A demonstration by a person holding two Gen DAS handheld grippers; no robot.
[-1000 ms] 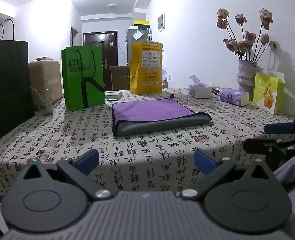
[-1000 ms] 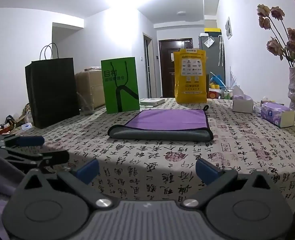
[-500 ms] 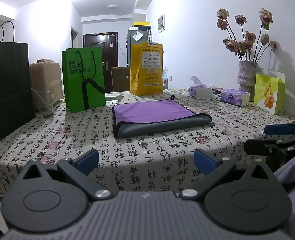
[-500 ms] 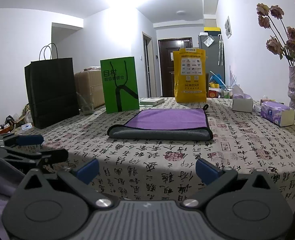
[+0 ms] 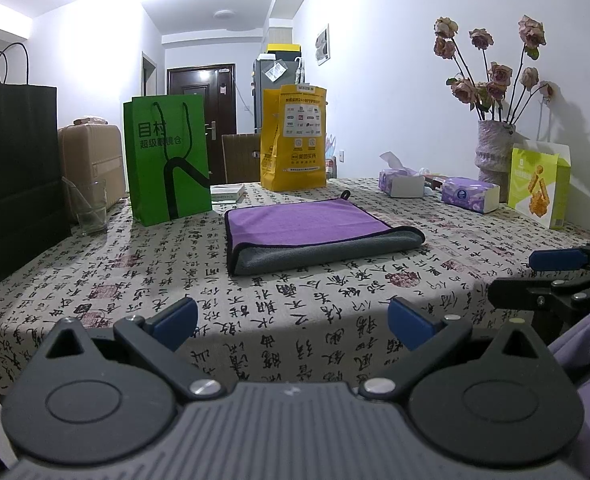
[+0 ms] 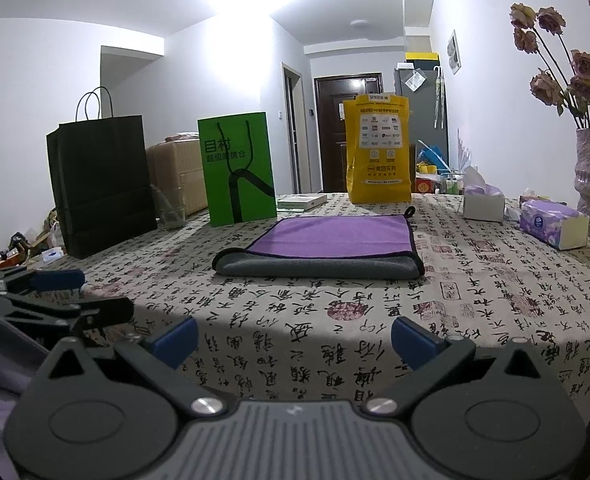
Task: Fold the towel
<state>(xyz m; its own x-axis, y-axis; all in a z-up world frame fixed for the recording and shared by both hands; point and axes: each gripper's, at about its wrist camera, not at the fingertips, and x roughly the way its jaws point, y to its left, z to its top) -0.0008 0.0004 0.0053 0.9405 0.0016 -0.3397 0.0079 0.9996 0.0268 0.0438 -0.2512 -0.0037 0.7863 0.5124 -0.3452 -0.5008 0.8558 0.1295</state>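
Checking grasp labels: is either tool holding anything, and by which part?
Nothing is held. The left tool and right tool are open and short of the towel, which lies folded on the table.

Left tongs (image 5: 291, 322) and right tongs (image 6: 293, 338) — both spread wide.

Towel (image 5: 299, 220) purple on top, grey underside, dark edging. Worktop (image 5: 335, 304) cloth beige, printed with black calligraphy characters and reddish seal stamps. Paper bags: black (image 5: 11, 176), green (image 5: 167, 156) with dark lettering and black line, yellow (image 5: 295, 140) with white panel. Tissue pack (image 5: 469, 196) lilac. Vase (image 5: 493, 148) mottled grey, roses (image 5: 491, 68) faded pink. Both grippers black, blue finger pads (image 6: 175, 338).
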